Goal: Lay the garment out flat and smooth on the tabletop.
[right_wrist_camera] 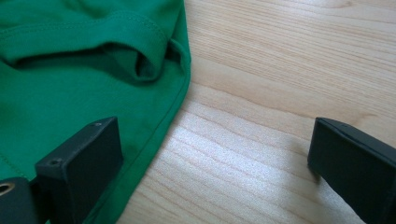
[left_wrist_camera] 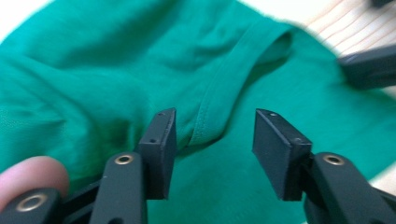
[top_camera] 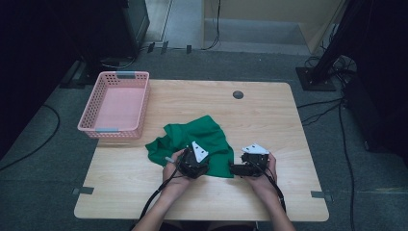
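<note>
a green garment (top_camera: pixel 195 139) is seen lying crumpled on the wooden worktop (top_camera: pixel 269 110), a little toward the person's side of its middle, with its near edge reaching down between the two grippers. in the left gripper view a stitched hem (left_wrist_camera: pixel 219 93) is shown running across the cloth (left_wrist_camera: pixel 93 70) and passing through the gap between the fingers (left_wrist_camera: pixel 161 144). the left gripper (top_camera: pixel 192 162) is held over the near part of the garment, and its fingers are parted, with cloth seen beneath and between them but not pinched; whether the tips touch the fabric cannot be told. a fingertip of the person's hand (left_wrist_camera: pixel 32 175) is seen at the lower left of that view. the right gripper (top_camera: pixel 236 169) is held just beside the garment's near right corner, with its fingers spread wide and released. in the right gripper view one finger (right_wrist_camera: pixel 81 163) is placed over the garment's edge (right_wrist_camera: pixel 70 70) and the other is set over bare wood (right_wrist_camera: pixel 280 93), and a folded hem is seen lying at the top of the cloth. both forearms are brought in from the near edge of the worktop. a pink plastic basket (top_camera: pixel 115 129) is stood at the far left corner of the worktop, well apart from the garment, and a round grey grommet (top_camera: pixel 237 94) is set in the wood near the far edge.
</note>
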Tool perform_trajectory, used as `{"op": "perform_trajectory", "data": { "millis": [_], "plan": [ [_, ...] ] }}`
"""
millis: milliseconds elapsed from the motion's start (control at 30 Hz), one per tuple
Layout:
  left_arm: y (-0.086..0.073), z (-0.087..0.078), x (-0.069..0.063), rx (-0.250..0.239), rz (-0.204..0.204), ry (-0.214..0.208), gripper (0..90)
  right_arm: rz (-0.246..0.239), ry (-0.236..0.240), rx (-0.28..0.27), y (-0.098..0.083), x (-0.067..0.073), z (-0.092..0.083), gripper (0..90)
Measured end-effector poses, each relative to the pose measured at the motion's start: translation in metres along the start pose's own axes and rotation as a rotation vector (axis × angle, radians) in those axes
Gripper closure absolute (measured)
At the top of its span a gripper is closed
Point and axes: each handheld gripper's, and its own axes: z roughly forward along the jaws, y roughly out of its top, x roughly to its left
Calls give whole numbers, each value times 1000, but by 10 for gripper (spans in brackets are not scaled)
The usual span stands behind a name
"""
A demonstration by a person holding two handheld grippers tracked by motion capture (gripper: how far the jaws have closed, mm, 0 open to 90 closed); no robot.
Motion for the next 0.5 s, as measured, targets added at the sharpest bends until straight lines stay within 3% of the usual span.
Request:
{"op": "perform_trajectory", "data": {
  "millis": [33, 100, 200, 400, 500],
  "plan": [
    [0, 3, 0, 13, 3, 13, 421, 0, 0, 0, 0, 0, 0, 31],
    [1, 7, 2, 25, -11, 30, 419, 0, 0, 0, 0, 0, 0, 31],
    [2, 10, 4, 21, -23, 24, 439, -1, 1, 0, 0, 0, 0, 31],
    [6, 14, 16, 33, -88, 11, 678, -1, -1, 2, 0, 0, 0, 31],
    [8, 11, 22, 16, -117, -11, 815, 0, -3, 2, 0, 0, 0, 31]
  ]
}}
